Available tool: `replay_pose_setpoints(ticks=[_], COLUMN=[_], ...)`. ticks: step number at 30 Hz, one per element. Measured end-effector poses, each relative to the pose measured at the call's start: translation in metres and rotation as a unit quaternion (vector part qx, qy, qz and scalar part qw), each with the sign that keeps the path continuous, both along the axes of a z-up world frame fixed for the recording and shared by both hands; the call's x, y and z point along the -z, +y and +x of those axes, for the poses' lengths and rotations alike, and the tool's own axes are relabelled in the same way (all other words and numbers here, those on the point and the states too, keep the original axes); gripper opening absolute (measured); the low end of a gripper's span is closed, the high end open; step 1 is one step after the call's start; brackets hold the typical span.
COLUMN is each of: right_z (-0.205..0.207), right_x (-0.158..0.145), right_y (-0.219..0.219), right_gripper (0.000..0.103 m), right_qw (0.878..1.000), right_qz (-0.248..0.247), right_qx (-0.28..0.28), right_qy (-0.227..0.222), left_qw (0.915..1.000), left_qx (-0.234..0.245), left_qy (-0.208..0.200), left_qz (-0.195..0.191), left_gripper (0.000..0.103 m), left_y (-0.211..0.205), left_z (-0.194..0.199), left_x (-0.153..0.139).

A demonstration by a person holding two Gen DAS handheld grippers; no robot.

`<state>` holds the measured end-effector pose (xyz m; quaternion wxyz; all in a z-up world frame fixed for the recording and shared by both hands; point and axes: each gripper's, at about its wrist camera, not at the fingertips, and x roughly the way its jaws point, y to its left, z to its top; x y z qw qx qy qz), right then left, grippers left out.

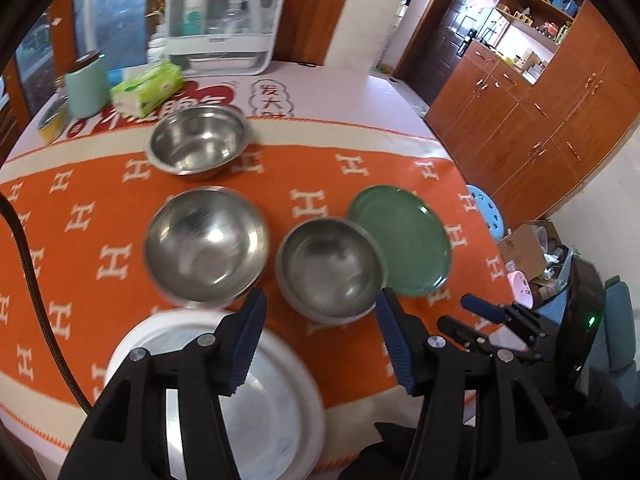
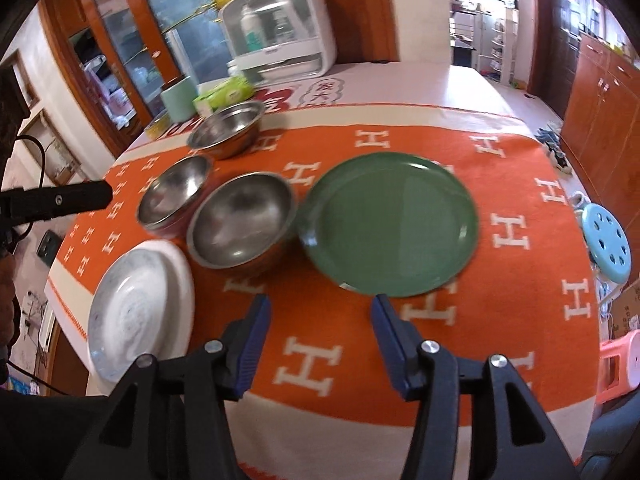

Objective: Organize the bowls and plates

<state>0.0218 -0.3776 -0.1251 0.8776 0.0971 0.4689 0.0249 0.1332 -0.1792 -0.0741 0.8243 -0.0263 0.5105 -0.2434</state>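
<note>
Both my tongs hang above the near edge of the orange cloth (image 2: 520,184), angled down, so I can survey the whole spread first. Left gripper (image 1: 320,312): jaws apart, nothing between them, over the white plate (image 1: 280,392). Right gripper (image 2: 318,316): also released and empty, just short of the green plate (image 2: 392,224). Three steel bowls sit unstacked: the far bowl (image 1: 198,142), the left bowl (image 1: 206,246) and the middle bowl (image 1: 330,270), which touches or overlaps the green plate (can't tell which). Nesting bowls seems the likely start.

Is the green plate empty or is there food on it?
Empty. The green plate shows only its bare glossy surface in both views.
</note>
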Motion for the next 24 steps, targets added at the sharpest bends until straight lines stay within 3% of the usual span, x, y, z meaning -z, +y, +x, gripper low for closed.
replay_pose_setpoints(ticks=[3, 6, 8, 17, 24], right_z=[0.005, 0.009, 0.012, 0.031, 0.042], right_x=[0.004, 0.010, 0.013, 0.043, 0.064], right_y=[-0.019, -0.036, -0.048, -0.087, -0.097], right_gripper=[0.053, 0.063, 0.064, 0.064, 0.064], right_qw=[1.000, 0.999, 0.997, 0.987, 0.979], right_qz=[0.010, 0.022, 0.033, 0.097, 0.144], right_qx=[0.023, 0.045, 0.061, 0.121, 0.128], right_qy=[0.007, 0.015, 0.016, 0.049, 0.066], left_qw=[0.9998, 0.9994, 0.9989, 0.9950, 0.9893], left_qx=[0.014, 0.028, 0.037, 0.067, 0.084], left_qy=[-0.006, -0.003, 0.004, 0.039, 0.075], left_qz=[0.009, 0.018, 0.028, 0.064, 0.093], left_gripper=[0.056, 0.057, 0.058, 0.059, 0.059], left_y=[-0.024, -0.047, -0.063, -0.111, -0.135], left_z=[0.016, 0.032, 0.042, 0.085, 0.107], left_x=[-0.003, -0.002, 0.003, 0.040, 0.077])
